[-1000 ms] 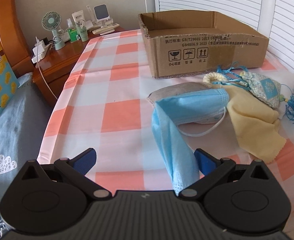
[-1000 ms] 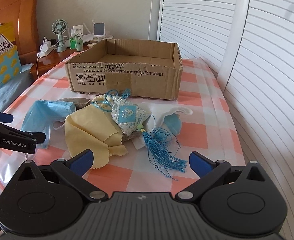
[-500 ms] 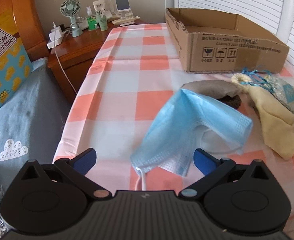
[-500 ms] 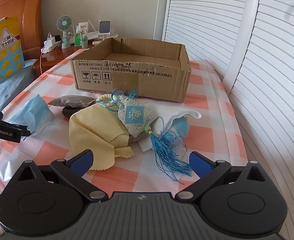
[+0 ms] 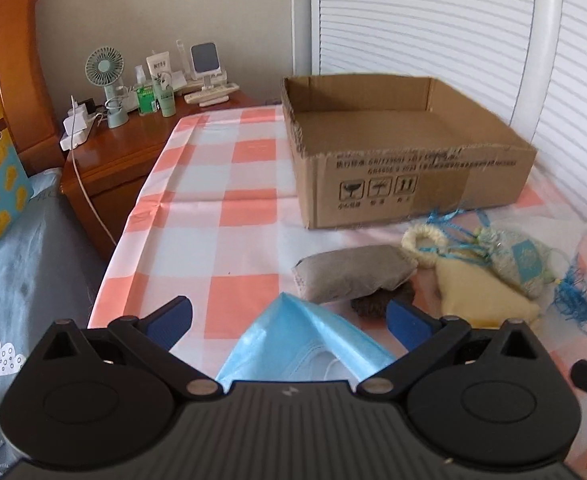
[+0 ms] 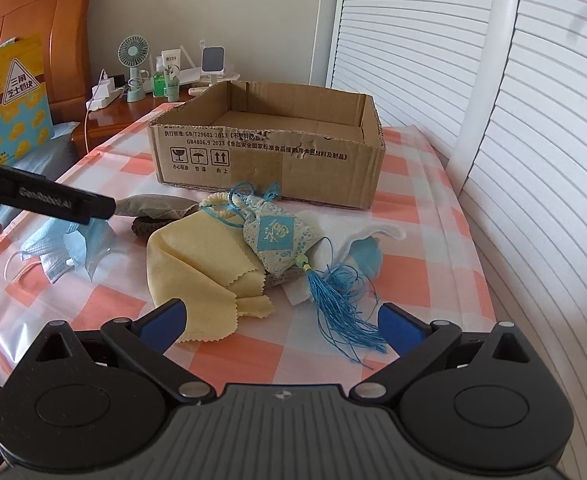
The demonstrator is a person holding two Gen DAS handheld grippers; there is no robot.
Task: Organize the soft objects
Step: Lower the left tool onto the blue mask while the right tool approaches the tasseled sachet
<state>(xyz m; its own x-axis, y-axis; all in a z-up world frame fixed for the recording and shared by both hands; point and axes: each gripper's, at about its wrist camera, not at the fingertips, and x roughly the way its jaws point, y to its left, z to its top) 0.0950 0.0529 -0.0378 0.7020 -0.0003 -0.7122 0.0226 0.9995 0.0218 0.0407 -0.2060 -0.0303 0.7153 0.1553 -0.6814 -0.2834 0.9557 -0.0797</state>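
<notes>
Nothing is sorted yet, as far as I can see: the cardboard box [image 6: 269,140] in the upper middle of the right wrist view stands open and looks bare inside, and every soft thing lies on the checked worktop [image 6: 413,280] in front of it.

Starting at the left of that view, the blue face mask [image 6: 67,246] lies crumpled and flat, one white ear loop trailing toward the edge. The left claw [image 5: 289,314] hangs above it with jaws spread wide, holding nothing; in its own view the mask [image 5: 305,344] sits at the bottom centre, between the blue pads and below them.

Next, toward the middle, a grey pouch [image 6: 153,204] rests on a dark brown pad [image 6: 149,227]. Just right of it the yellow cloth [image 6: 201,260] lies folded with pinked edges, a cream ring [image 6: 215,202] at its top. Leaning on the cloth is the embroidered sachet [image 6: 275,240], its blue tassel [image 6: 341,312] fanned out, with a white cloth [image 6: 369,234] and a small blue piece [image 6: 367,254] behind.

The right claw [image 6: 285,322] is also wide open and empty, at the bottom centre.

All of it, I judge, remains to go into the box.
</notes>
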